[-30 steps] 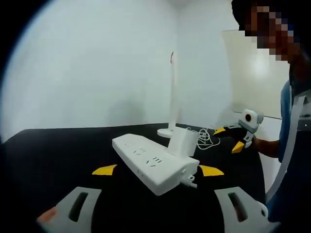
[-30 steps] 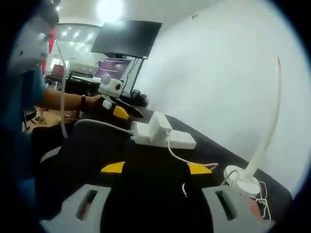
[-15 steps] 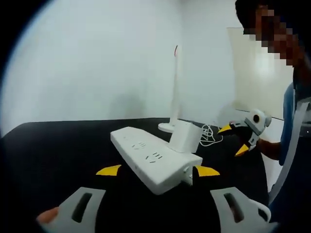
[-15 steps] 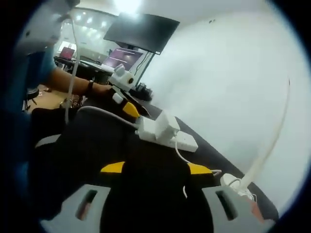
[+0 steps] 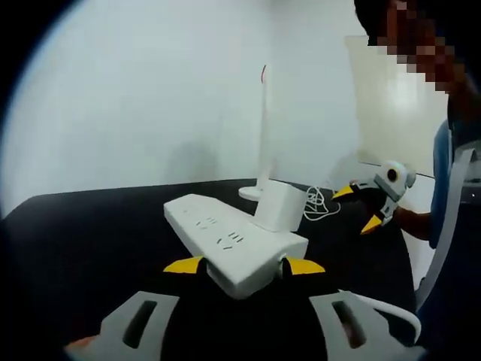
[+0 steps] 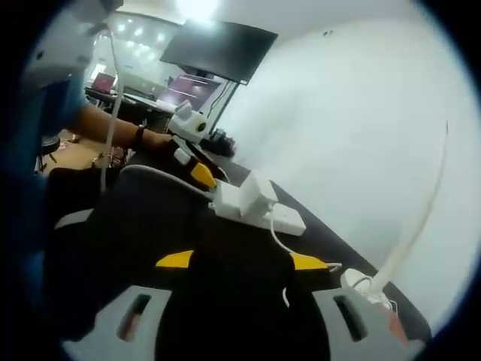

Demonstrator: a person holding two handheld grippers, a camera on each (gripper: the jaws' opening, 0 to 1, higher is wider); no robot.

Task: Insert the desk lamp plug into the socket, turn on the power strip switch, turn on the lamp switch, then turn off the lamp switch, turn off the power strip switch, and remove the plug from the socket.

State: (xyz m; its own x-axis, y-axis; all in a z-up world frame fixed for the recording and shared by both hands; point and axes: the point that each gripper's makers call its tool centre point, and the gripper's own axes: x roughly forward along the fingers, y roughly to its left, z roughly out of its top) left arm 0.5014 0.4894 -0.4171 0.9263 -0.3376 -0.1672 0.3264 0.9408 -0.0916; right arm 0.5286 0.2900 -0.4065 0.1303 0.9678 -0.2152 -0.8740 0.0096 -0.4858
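A: What does the left gripper view give?

B: A white power strip [image 5: 234, 250] lies on a black table [image 5: 90, 233], its near end right between the yellow tips of the left gripper [image 5: 240, 265]. The jaws stand apart on either side of that end; whether they touch it I cannot tell, and they are not closed on it. A white plug adapter [image 5: 276, 207] sits upright in a socket at the strip's near end. Behind it stands the desk lamp [image 5: 261, 143], a thin white stem on a round base, by the white wall [image 5: 150, 98]. A loose coil of white lamp cord [image 5: 319, 207] lies beside the base.

A: And the other tool?

B: The right gripper [image 5: 366, 207] comes in from the right, held in a person's hand, jaws spread, holding nothing, well apart from the strip.

A: Now the right gripper view?

B: Its own jaws rise from below with a wide gap, nothing between the yellow tips, over the black table. Beyond them the power strip lies with the plug adapter seated in it, the cord running down toward the lamp base at lower right; the stem curves up the wall. The left gripper is at the strip's far end, a yellow tip just beside it. A dark monitor [image 6: 218, 51] hangs in the room behind
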